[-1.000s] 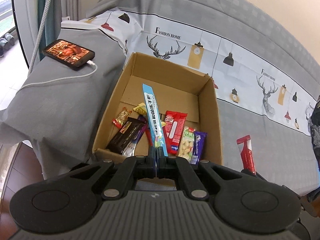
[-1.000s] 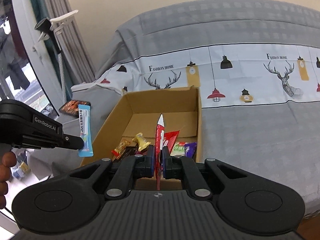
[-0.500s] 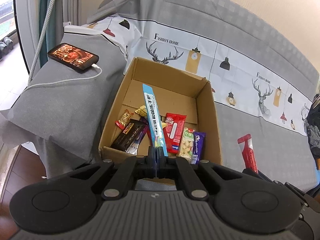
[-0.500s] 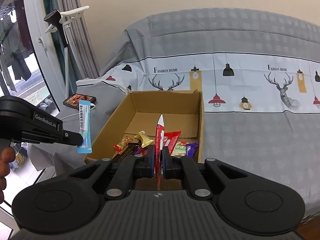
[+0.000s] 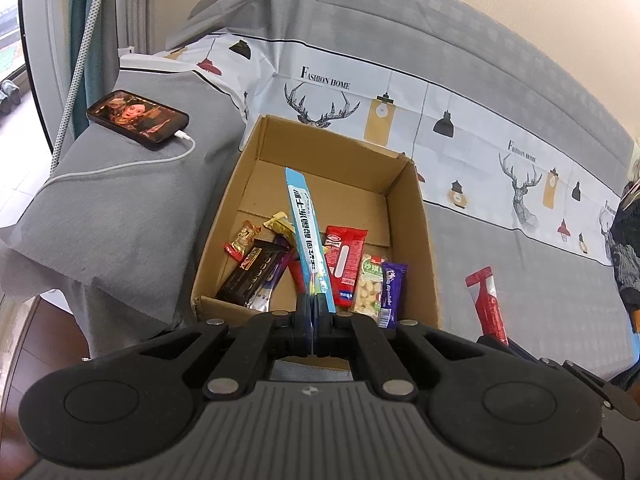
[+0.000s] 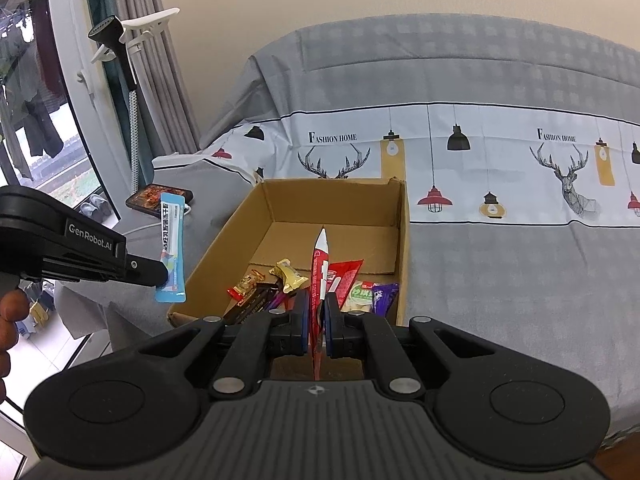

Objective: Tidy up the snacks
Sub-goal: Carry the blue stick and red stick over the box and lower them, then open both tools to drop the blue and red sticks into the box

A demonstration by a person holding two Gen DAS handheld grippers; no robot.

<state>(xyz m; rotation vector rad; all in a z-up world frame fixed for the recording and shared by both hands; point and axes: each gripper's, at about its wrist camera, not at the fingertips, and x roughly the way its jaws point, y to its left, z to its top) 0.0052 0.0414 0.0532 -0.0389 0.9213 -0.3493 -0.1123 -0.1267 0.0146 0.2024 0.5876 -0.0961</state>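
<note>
An open cardboard box sits on the grey bed with several snack packets inside near its front. My left gripper is shut on a long light-blue packet, held upright in front of the box's near edge; the packet also shows in the right wrist view. My right gripper is shut on a long red-and-white packet, held upright in front of the box's near edge; this packet shows at the right in the left wrist view.
A phone on a white cable lies on a grey pillow left of the box. A patterned deer sheet covers the bed behind. A garment steamer pole and window stand at the left.
Both grippers have drawn back and risen a little from the box, each still holding its packet. The box looks smaller and farther in both views.
</note>
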